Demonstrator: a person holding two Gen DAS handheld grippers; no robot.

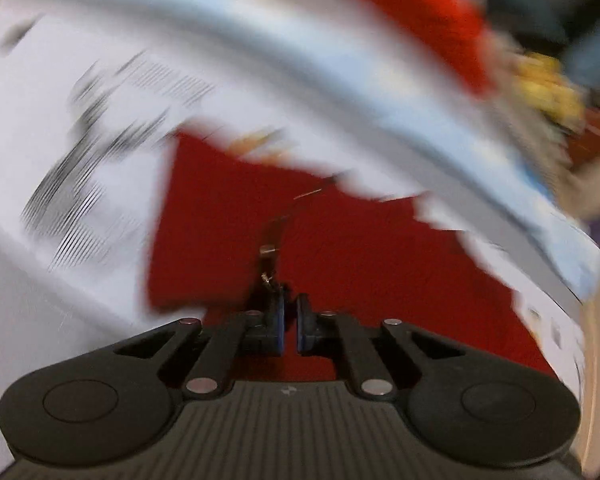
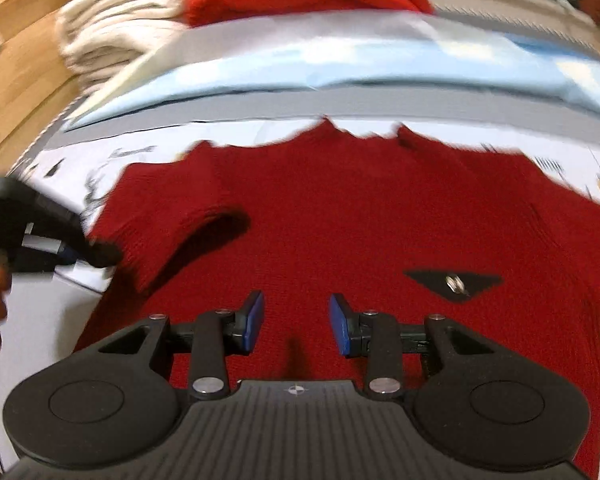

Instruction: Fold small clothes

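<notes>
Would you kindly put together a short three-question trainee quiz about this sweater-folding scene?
1. True or false: the right gripper has its jaws apart with nothing between them.
2. What colour is the sweater lying flat?
3. The black triangular patch sits on the sweater: A) in the right of the right wrist view, B) at its left edge.

Key: 1 true; 2 dark red; 3 A.

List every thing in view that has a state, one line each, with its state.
Dark red knitted sweater: spread flat, one sleeve folded over its body.
Black triangular patch with metal ring: face up on the sweater.
Left gripper: shut, blue pads nearly together.
Right gripper: open above the sweater, holding nothing.
Stack of cream cloths: folded, piled.
</notes>
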